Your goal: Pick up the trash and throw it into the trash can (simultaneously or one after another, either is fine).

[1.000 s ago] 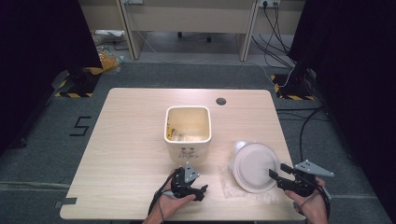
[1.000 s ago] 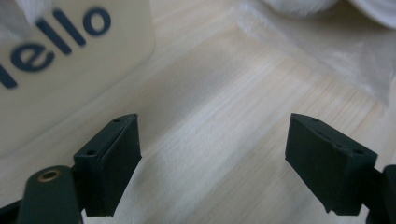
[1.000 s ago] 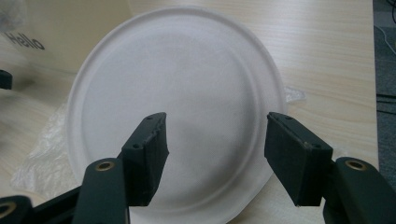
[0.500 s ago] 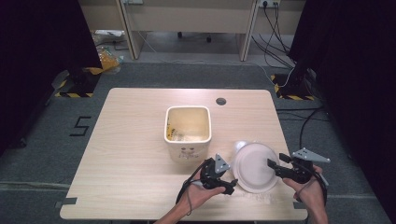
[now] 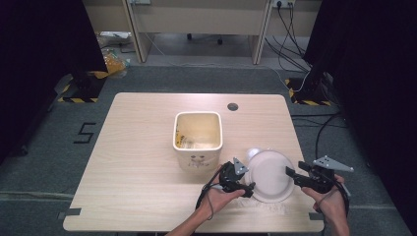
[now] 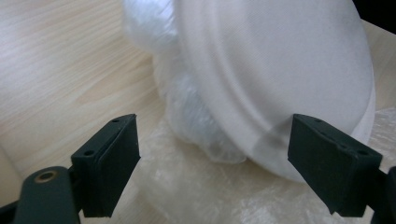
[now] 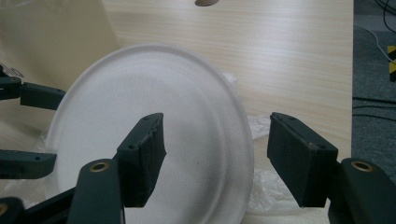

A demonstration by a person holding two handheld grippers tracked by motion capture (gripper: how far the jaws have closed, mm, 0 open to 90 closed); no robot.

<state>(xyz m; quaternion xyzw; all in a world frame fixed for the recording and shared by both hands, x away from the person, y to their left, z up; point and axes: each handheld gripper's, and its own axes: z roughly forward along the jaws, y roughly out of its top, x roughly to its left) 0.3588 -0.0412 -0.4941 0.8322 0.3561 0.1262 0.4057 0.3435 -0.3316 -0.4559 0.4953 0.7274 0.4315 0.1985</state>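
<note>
Left gripper [image 5: 247,188] has reached the plate [image 5: 269,175]; both grippers (right gripper [image 5: 291,174]) gape, straddling its rim.

R tongs [image 7: 212,158] agape astride white plate [image 7: 154,130] rim.

left claw [image 5: 249,188] | moved right, now at plate [image 5: 270,174] edge

The counter [image 5: 147,147] is light wood with a round cable port [image 5: 232,106] near its far edge. It stands on grey carpet floor [image 5: 44,162] marked "5" [image 5: 85,132]. Black curtains [image 5: 39,44] flank both sides; desk legs [image 5: 135,29] and cables [image 5: 295,34] occupy the rear.
</note>
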